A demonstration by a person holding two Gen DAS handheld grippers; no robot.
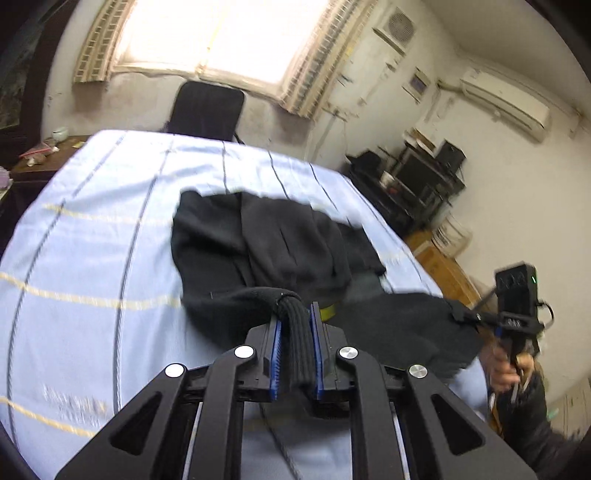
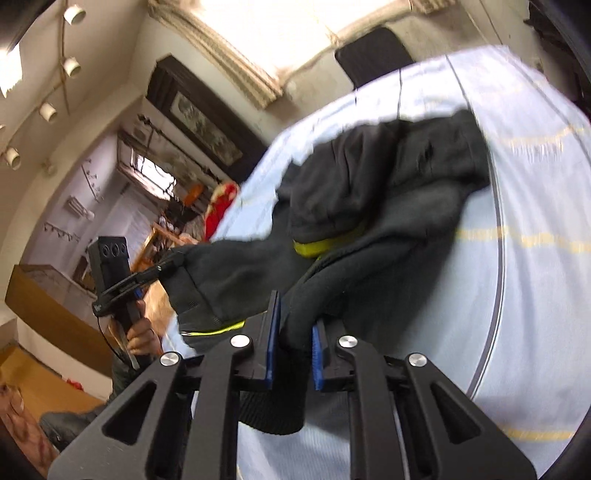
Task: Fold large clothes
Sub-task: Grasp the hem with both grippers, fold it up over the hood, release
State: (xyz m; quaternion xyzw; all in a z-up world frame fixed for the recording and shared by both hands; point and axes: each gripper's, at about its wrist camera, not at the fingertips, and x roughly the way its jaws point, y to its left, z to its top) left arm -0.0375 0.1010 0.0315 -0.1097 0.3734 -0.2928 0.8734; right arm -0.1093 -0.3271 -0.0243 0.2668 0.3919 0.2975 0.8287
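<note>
- Your work surface, a desk (image 1: 92, 229) draped in a pale blue cloth with dark and yellow stripes, fills the middle and left of the left wrist view and the right half of the right wrist view.
- The black garment (image 1: 273, 243) lies bunched on that cloth at the centre of the left wrist frame; its near edge is raised off the cloth and stretched between your two tools. A yellow-green band (image 2: 325, 245) shows among its folds at the centre of the right wrist frame.
- A black office chair (image 1: 207, 109) stands behind the far edge of the desk, under the bright window (image 1: 221, 33) at the top of the frame.
- A white air conditioner (image 1: 504, 101) hangs on the wall at upper right.
- Your left hand-held gripper (image 1: 296, 325), at lower centre of its own view, is clamped on a ribbed black edge of the garment; the blue pads (image 1: 275, 354) press the fabric from both sides.
- Your right hand-held gripper (image 2: 295, 332), at lower centre of its own view, likewise pinches a thick fold of the garment between its blue pads. In the left wrist view it appears at the right edge, biting the garment's corner.
- Your right hand (image 1: 504, 369) wraps that tool's handle at lower right of the left wrist frame.
</note>
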